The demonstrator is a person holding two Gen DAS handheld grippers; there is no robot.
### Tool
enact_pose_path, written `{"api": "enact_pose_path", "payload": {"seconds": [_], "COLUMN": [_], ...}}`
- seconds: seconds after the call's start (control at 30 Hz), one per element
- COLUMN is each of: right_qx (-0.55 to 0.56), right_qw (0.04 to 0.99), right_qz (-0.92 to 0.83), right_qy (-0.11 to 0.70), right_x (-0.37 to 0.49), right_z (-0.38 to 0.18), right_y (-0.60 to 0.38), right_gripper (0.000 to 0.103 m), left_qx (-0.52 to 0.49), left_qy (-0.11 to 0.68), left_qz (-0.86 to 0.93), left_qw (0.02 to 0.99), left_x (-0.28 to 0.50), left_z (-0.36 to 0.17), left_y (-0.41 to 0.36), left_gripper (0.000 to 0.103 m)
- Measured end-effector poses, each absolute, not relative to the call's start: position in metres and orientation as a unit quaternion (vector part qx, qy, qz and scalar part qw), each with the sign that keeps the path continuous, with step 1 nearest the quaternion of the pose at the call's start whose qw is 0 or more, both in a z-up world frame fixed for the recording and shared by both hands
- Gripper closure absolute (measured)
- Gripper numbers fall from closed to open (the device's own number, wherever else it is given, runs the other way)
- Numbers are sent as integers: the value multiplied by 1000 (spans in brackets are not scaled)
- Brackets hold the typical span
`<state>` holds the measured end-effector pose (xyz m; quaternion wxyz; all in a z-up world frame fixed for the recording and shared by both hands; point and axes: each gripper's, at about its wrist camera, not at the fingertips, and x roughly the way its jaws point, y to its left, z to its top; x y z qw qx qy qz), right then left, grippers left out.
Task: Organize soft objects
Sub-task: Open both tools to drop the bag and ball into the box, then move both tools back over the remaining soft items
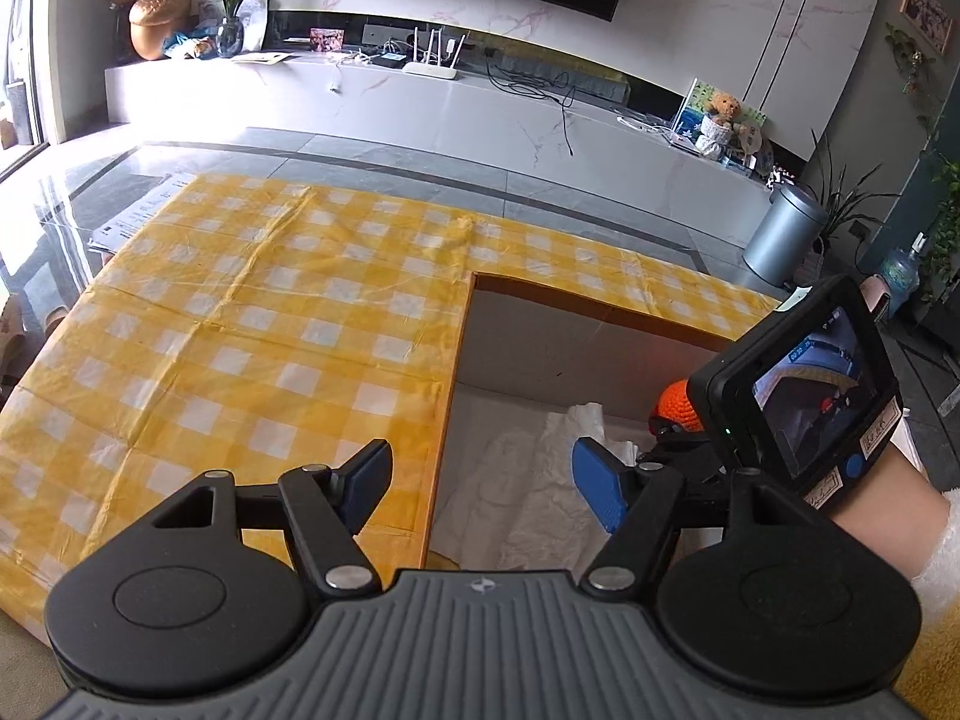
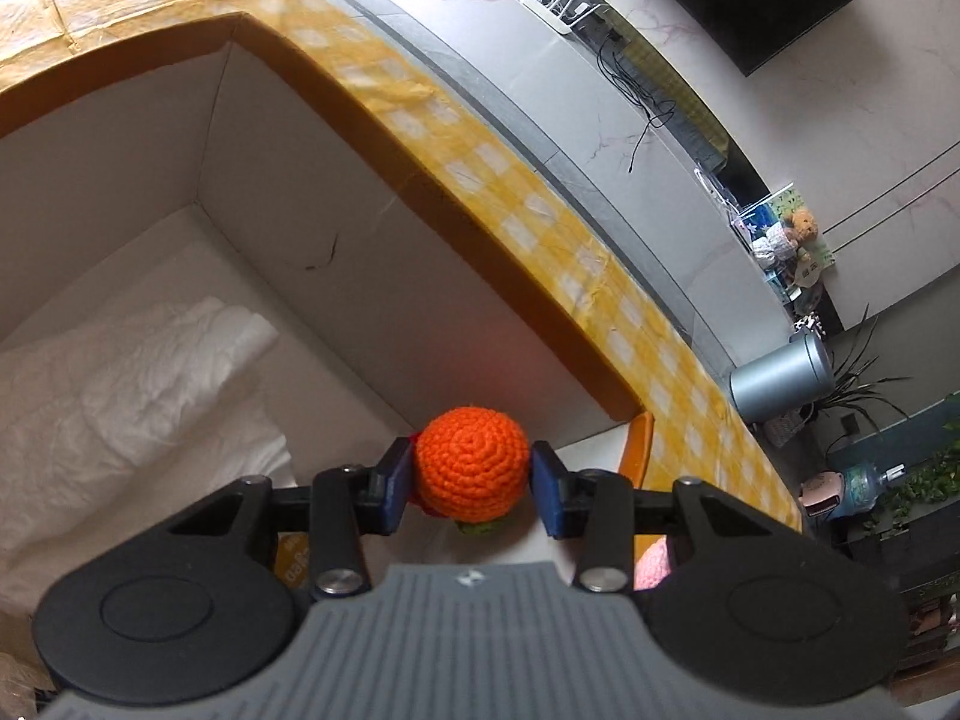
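An orange crocheted ball point(image 2: 473, 461) with a green bit underneath sits between the blue pads of my right gripper point(image 2: 471, 483), which is shut on it over the open cardboard box point(image 2: 312, 204). White crumpled soft material point(image 2: 138, 384) lies on the box floor at the left. My left gripper point(image 1: 480, 483) stands open with nothing between its fingers, at the box's near left corner above the white material point(image 1: 540, 480). The orange ball point(image 1: 675, 401) shows there too, partly hidden behind the right gripper's camera screen point(image 1: 804, 384). A pink crocheted thing point(image 2: 651, 564) peeks out at the lower right.
A yellow-and-white checked cloth point(image 1: 240, 324) covers the table around the box opening. Beyond lie a grey floor, a low white TV bench point(image 1: 420, 102) with a router and cables, a teddy bear point(image 1: 723, 114) and a silver bin point(image 1: 780, 234). A hand point(image 1: 870, 516) holds the right gripper.
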<state>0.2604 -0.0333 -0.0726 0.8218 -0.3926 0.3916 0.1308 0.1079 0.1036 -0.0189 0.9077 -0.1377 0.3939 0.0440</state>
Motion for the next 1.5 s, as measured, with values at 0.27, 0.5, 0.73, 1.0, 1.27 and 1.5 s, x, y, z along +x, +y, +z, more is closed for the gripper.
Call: {"api": "enact_pose_path", "payload": {"seconds": [0.27,0.5,0.73,1.0,1.27,1.5], "right_qx": [-415,-381,-308,-149,19,73], "right_qw": [826,856,887,939,958,946], "right_qz": [142,154,164,114,35,1], "right_qy": [353,314,303,289,283,316], "right_x": [244,224,203,198,202,208], "right_z": [-63,-30,14,58,54,19], "right_y": [-37,-46,-80,-167,-264,-303], "right_gripper": [41,19,19,18,15,15], "left_qx": [-151,-136,-112,-85,-45,-14], "left_qy": [394,386,374,378,377,401], "left_qz": [35,33,15,-11,-36,-55], "left_qw": [906,912,921,922,924,914], "left_x": [105,104,102,104,100,103], "left_z": [-17,-11,-5,-10,-14,-24], "left_y": [106,94,74,44,9,-30], "left_gripper": [22,22,22,22,22,22]}}
